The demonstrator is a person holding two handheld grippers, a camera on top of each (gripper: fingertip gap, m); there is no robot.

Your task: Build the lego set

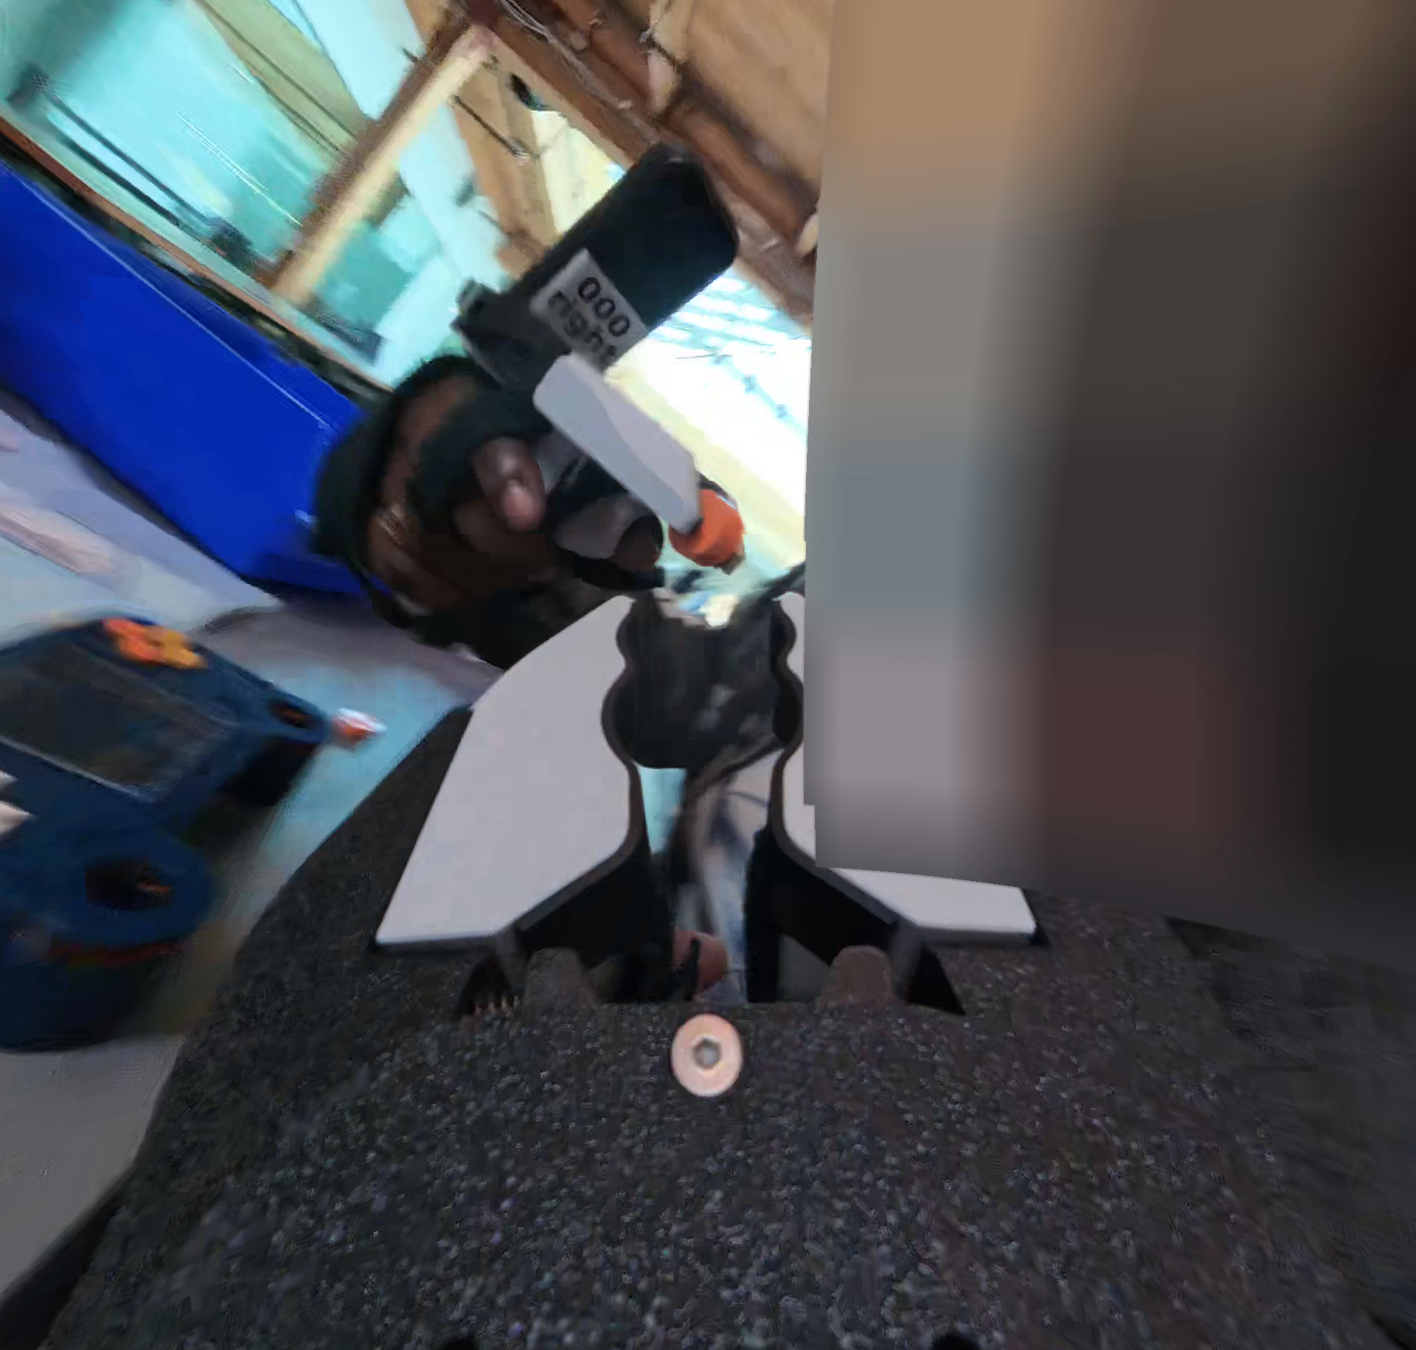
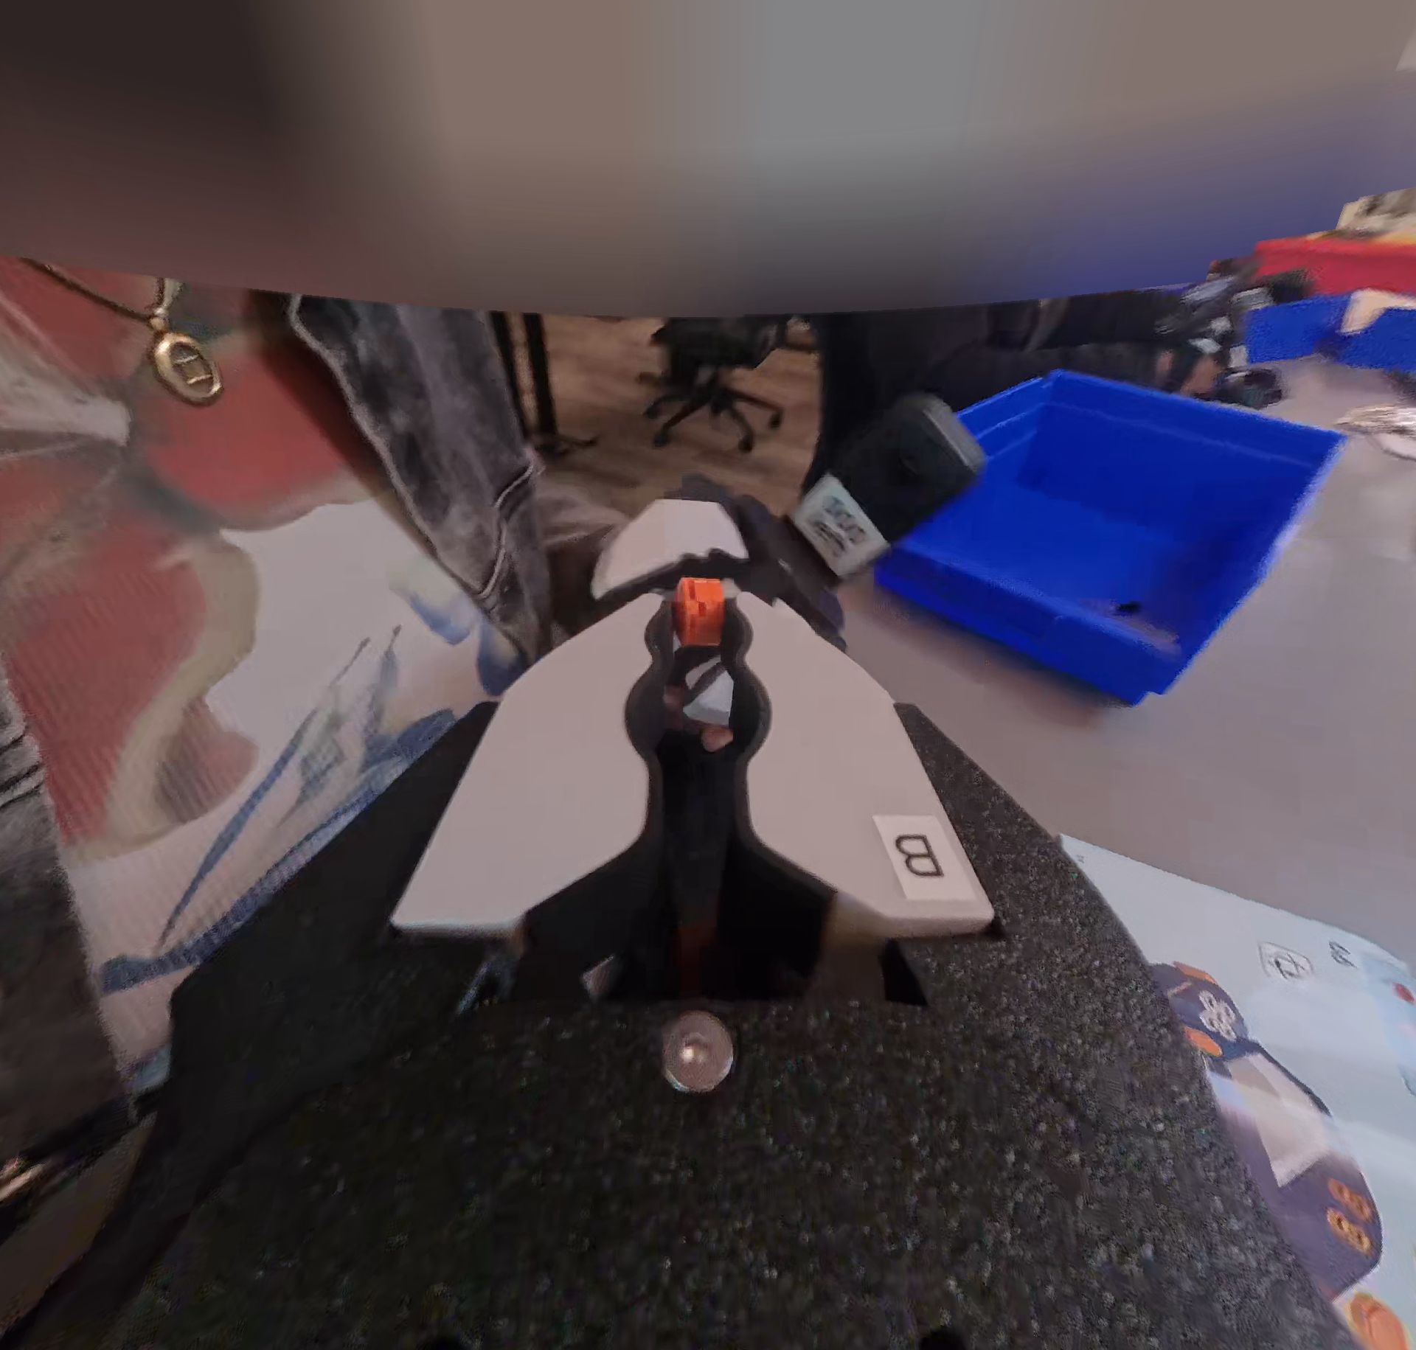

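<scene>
The right tool (image 2: pixel 696 628) pinches a small orange plastic lego piece (image 2: pixel 698 611); the left tool (image 1: pixel 709 608) looks nearly closed (contents blurred). Next, presumably: careful mating of parts.

R gripper (image 2: pixel 693 628) raised, fingers pinched near closed, L gripper (image 1: pixel 709 608) tip-to-tip w/ it, jaw state unclear

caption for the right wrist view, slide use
Right gripper pinching an orange lego piece, blue bin behind.
</scene>
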